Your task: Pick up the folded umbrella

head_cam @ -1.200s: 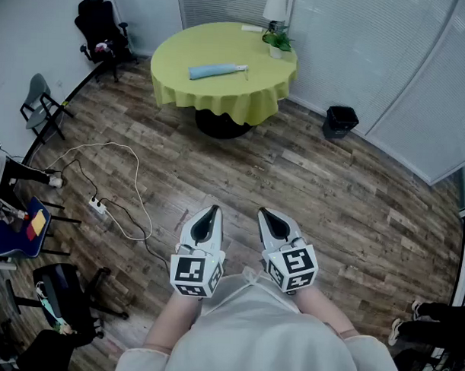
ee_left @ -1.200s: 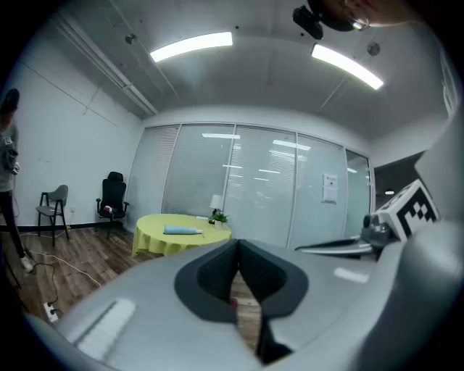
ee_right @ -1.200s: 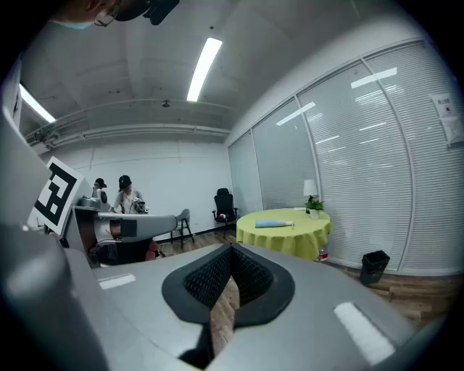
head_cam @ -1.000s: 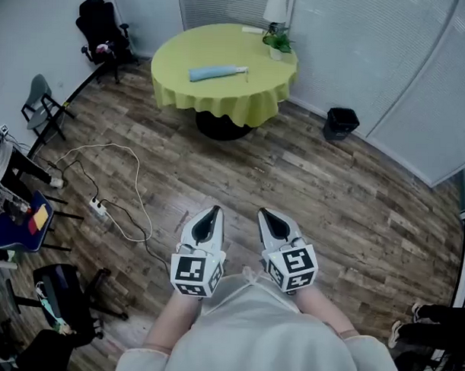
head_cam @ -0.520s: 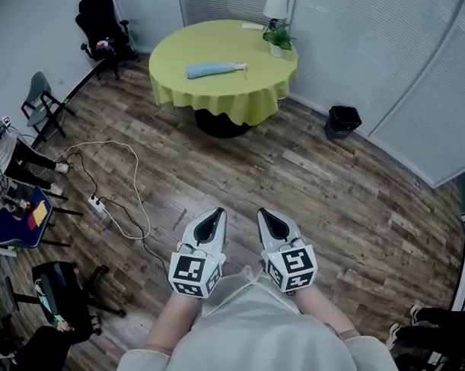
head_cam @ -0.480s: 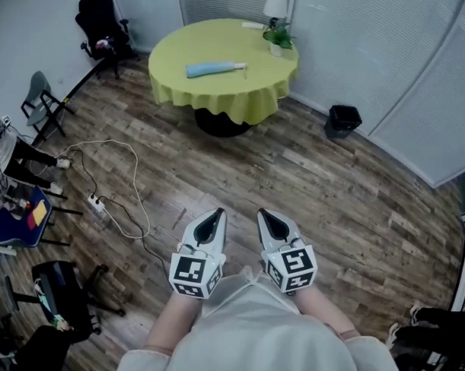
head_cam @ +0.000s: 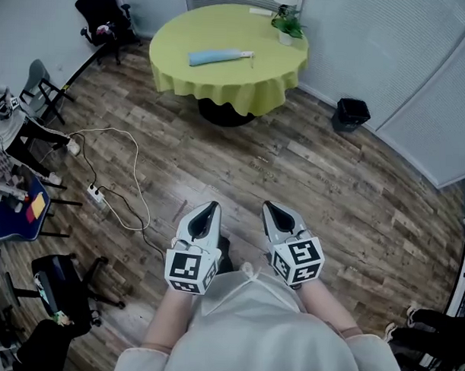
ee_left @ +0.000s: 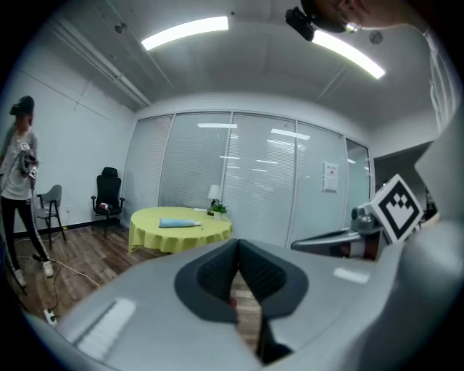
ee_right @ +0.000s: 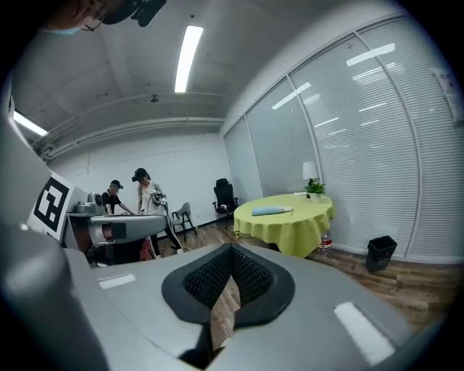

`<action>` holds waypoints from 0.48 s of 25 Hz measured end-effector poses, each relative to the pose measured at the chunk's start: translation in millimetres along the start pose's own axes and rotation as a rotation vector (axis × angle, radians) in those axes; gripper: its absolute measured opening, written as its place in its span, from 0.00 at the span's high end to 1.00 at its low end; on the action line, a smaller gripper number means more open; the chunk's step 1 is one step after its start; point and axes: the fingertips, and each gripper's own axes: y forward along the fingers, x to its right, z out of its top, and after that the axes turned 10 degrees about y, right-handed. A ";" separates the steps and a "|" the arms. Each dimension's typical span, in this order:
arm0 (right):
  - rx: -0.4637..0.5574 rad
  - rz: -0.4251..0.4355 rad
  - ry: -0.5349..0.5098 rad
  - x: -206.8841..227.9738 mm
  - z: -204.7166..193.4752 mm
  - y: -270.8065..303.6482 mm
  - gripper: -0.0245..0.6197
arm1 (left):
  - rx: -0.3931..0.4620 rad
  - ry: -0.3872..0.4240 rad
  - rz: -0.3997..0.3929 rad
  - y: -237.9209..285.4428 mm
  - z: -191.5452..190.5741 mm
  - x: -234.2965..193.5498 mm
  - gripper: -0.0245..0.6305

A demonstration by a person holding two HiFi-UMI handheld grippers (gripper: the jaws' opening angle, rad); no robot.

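While the umbrella (head_cam: pixel 219 58) lies on the far table (head_cam: pixel 184 31), left gripper (head_cam: pixel 209 209) and right gripper (head_cam: pixel 269 209) hover empty, jaws pressed together.

A wood-plank floor (head_cam: pixel 309 176) is bounded by glass walls (head_cam: pixel 389 57) hung with blinds. A round table (head_cam: pixel 215 28) draped in yellow-green cloth is set near them, with a black bin (head_cam: pixel 350 113) nearby. A black office chair (head_cam: pixel 98 9) is placed by the left wall. Ceiling strip lights (ee_left: pixel 185 32) are lit.
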 end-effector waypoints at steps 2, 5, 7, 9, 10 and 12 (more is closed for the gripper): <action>0.004 -0.014 -0.001 1.7 5.6 21.8 0.96 | 0.000 0.000 -0.005 14.3 -4.7 -19.4 0.96; -0.003 -0.030 -0.008 1.3 17.3 62.7 0.96 | 0.001 -0.006 -0.005 42.7 -6.4 -56.7 0.95; -0.010 -0.036 -0.023 0.6 29.4 94.1 0.96 | 0.005 -0.009 0.002 65.3 -3.3 -85.5 0.95; -0.012 -0.041 -0.037 -2.9 43.2 127.9 0.96 | 0.010 -0.009 0.005 86.1 -0.6 -117.2 0.95; -0.011 -0.044 -0.041 -5.5 50.5 145.6 0.96 | 0.013 -0.009 0.004 95.7 0.8 -134.1 0.95; -0.007 -0.050 -0.039 -11.0 64.0 181.1 0.96 | 0.017 -0.008 -0.006 113.8 4.5 -167.5 0.95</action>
